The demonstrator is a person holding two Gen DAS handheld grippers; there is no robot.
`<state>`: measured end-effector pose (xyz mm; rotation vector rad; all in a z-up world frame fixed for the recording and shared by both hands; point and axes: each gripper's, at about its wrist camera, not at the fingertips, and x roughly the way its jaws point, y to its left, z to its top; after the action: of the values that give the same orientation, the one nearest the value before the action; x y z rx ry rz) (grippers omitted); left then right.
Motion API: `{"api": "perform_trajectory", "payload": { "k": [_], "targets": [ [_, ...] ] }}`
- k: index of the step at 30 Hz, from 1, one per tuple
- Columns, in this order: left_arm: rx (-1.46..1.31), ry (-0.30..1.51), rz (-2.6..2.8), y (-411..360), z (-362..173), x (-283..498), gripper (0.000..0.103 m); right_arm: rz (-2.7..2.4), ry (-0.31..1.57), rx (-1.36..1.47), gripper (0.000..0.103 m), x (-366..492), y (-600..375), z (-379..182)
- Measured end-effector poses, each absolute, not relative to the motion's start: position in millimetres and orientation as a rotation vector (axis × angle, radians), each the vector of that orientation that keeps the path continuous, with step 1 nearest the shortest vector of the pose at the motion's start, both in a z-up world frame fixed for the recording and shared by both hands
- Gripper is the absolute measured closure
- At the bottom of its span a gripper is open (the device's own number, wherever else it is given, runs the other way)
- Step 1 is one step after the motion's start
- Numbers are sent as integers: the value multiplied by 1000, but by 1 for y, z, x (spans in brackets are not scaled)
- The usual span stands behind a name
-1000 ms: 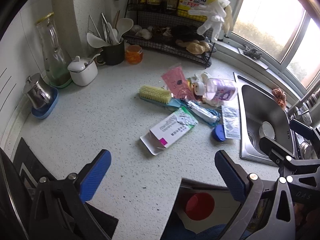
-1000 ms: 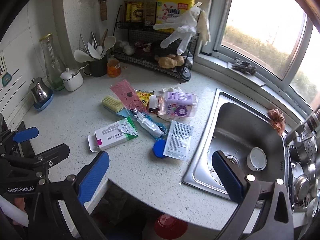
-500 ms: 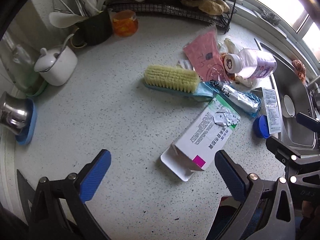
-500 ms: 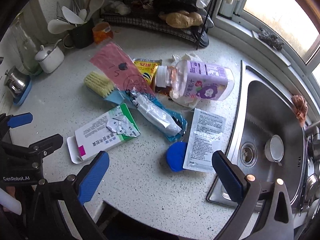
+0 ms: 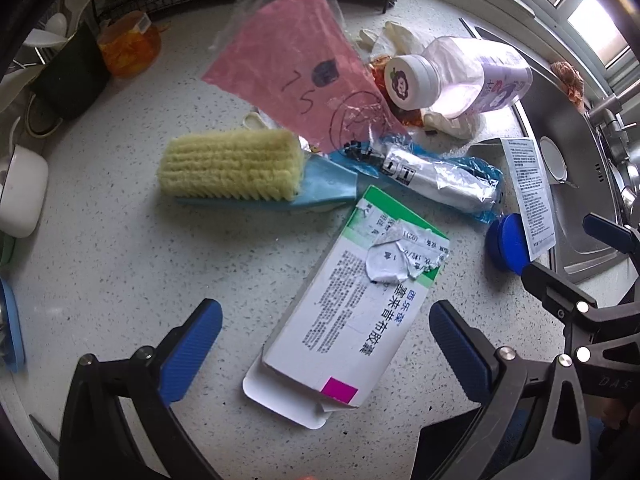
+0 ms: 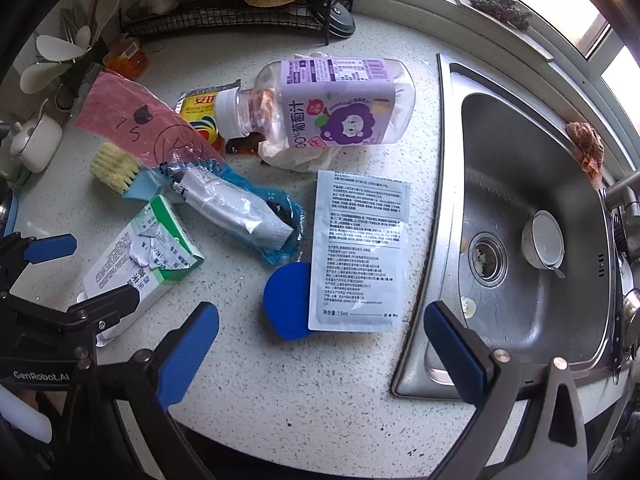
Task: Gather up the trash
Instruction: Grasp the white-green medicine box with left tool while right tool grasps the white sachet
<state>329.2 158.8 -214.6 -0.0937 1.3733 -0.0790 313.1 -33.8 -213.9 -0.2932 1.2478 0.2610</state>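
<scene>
Trash lies on the speckled counter: a white and green medicine box (image 5: 352, 304) (image 6: 140, 256), a pink plastic bag (image 5: 296, 68) (image 6: 140, 124), a silver and blue wrapper (image 5: 436, 180) (image 6: 240, 212), an empty grape juice bottle (image 5: 468, 76) (image 6: 332, 104), a white sachet (image 6: 360, 252) (image 5: 528, 192) and a blue lid (image 6: 288, 300) (image 5: 506, 242). My left gripper (image 5: 326, 348) is open, its jaws either side of the box end. My right gripper (image 6: 322, 344) is open just above the lid and sachet.
A yellow scrub brush (image 5: 232, 168) lies beside the box. A steel sink (image 6: 532, 220) with a small cup (image 6: 542, 240) is to the right. A wire rack (image 6: 224, 8), utensil holder (image 5: 68, 68) and orange jar (image 5: 128, 44) stand at the back.
Both grippers have moved forward and down toward the trash pile; the left one has come over the medicine box and the right one over the blue lid and sachet. Both stayed open.
</scene>
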Motion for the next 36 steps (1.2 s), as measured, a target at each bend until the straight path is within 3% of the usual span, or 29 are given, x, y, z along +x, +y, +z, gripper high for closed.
{"api": "perform_trajectory", "payload": {
  "k": [10, 11, 14, 21, 30, 36],
  "targets": [
    [-27, 1430, -100, 123, -239, 348, 2, 195, 1276, -294, 0, 318, -59, -230],
    [-12, 1420, -94, 121, -238, 349, 5, 193, 1273, -293, 0, 317, -61, -231],
    [30, 1391, -70, 112, -234, 349, 27, 185, 1268, -290, 0, 316, -64, -229],
    [-24, 1346, -63, 98, -220, 341, 37, 206, 1247, -268, 0, 310, -67, -219],
    [-89, 1220, -61, 91, -180, 346, 39, 308, 1197, -203, 0, 323, -64, -201],
    [-95, 1200, -64, 98, -184, 366, 40, 327, 1232, -226, 13, 347, -58, -213]
  ]
}}
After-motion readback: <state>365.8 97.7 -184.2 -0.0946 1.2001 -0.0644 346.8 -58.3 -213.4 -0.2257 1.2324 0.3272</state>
